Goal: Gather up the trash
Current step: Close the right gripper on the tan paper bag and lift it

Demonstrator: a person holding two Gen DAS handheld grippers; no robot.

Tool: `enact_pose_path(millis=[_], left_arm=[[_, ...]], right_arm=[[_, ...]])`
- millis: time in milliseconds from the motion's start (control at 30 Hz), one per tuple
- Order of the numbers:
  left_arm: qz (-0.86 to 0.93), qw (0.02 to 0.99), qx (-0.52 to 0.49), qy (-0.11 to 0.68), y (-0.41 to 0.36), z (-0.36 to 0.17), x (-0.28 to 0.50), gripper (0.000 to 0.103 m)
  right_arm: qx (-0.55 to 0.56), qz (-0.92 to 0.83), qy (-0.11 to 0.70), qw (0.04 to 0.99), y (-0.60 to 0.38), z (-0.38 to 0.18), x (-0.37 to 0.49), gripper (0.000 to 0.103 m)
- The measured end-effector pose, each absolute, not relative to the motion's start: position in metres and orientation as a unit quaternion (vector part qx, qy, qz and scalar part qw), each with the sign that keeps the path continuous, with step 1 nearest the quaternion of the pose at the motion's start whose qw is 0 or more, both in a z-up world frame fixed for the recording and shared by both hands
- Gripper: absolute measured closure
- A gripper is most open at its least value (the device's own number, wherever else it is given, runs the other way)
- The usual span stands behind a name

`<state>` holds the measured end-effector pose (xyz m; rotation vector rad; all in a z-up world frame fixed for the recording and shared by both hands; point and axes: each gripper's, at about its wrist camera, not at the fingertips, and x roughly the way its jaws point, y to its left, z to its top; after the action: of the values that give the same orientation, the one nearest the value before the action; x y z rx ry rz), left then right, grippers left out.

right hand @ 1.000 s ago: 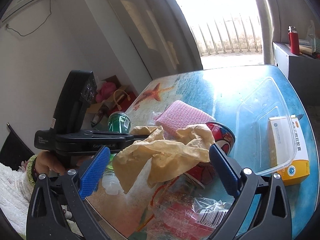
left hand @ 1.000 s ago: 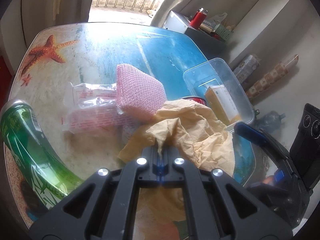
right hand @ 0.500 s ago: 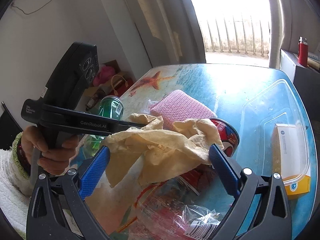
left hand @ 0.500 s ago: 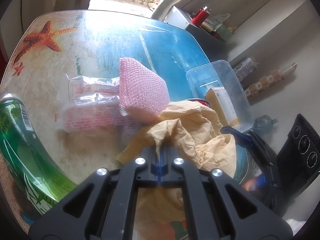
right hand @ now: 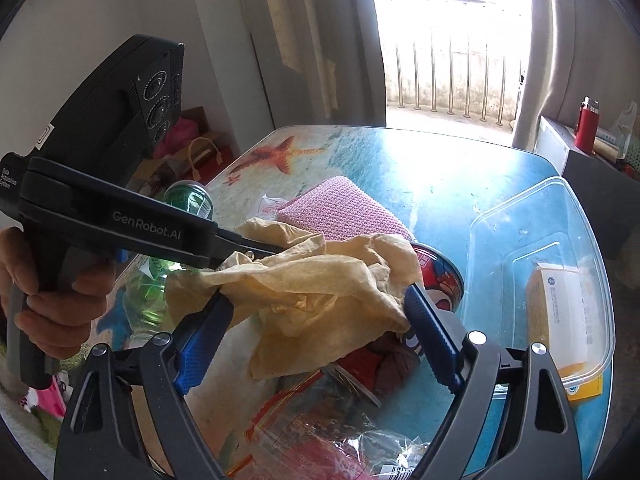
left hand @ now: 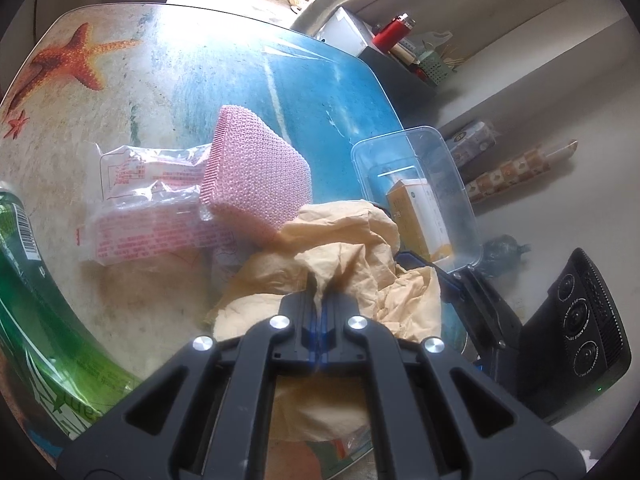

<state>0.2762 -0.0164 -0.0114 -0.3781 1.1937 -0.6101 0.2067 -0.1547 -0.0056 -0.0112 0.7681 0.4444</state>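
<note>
My left gripper (left hand: 320, 286) is shut on a crumpled tan paper (left hand: 344, 248) and holds it up off the table; the paper also shows in the right wrist view (right hand: 320, 280). My right gripper (right hand: 316, 300) is open, its blue fingers on either side of the hanging paper, not closed on it. A pink mesh sponge (left hand: 256, 176) and a clear printed wrapper (left hand: 148, 200) lie on the table behind the paper. A red can (right hand: 440, 276) stands just behind the paper. A green bottle (left hand: 36, 304) lies at the left.
A clear plastic container (right hand: 540, 264) holding a yellow and white box (right hand: 564, 316) sits at the table's right. More clear wrappers (right hand: 340, 432) lie under my right gripper. The table (left hand: 224, 76) has a starfish print; its edges are close on left and right.
The left gripper has lifted the tan paper higher and toward the right gripper. The right gripper's fingers now sit closer around the paper, still open.
</note>
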Motion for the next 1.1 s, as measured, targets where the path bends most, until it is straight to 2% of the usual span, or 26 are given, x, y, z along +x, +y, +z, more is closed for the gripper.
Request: enact_pose_path(millis=[67, 233, 467, 667, 1000, 1100], left_arm=[[-0.285, 0.764, -0.178, 0.55, -0.018, -0.012, 0.276, 0.103], [-0.291, 0.764, -0.184, 0.546, -0.02, -0.011, 0.275, 0.103], [-0.311, 0.769, -0.184, 0.528, -0.02, 0.001, 0.266, 0.103], [-0.348, 0.774, -0.161, 0.503, -0.032, 0.026, 0.244, 0.097], [-0.444, 0.752, -0.135, 0.469, -0.081, 0.054, 0.199, 0.084], [-0.468, 0.741, -0.129, 0.464, -0.098, 0.055, 0.187, 0.071]], right_arm=[[-0.019, 0.206, 0.37, 0.906, -0.15, -0.006, 0.207, 0.03], [-0.027, 0.2, 0.37, 0.907, -0.147, -0.004, 0.203, 0.053], [0.011, 0.216, 0.363, 0.906, -0.154, 0.004, 0.192, 0.081], [0.048, 0.222, 0.337, 0.914, -0.172, 0.024, 0.165, 0.088], [0.148, 0.19, 0.301, 0.923, -0.237, 0.048, 0.098, 0.091], [0.168, 0.154, 0.295, 0.928, -0.26, 0.046, 0.075, 0.091]])
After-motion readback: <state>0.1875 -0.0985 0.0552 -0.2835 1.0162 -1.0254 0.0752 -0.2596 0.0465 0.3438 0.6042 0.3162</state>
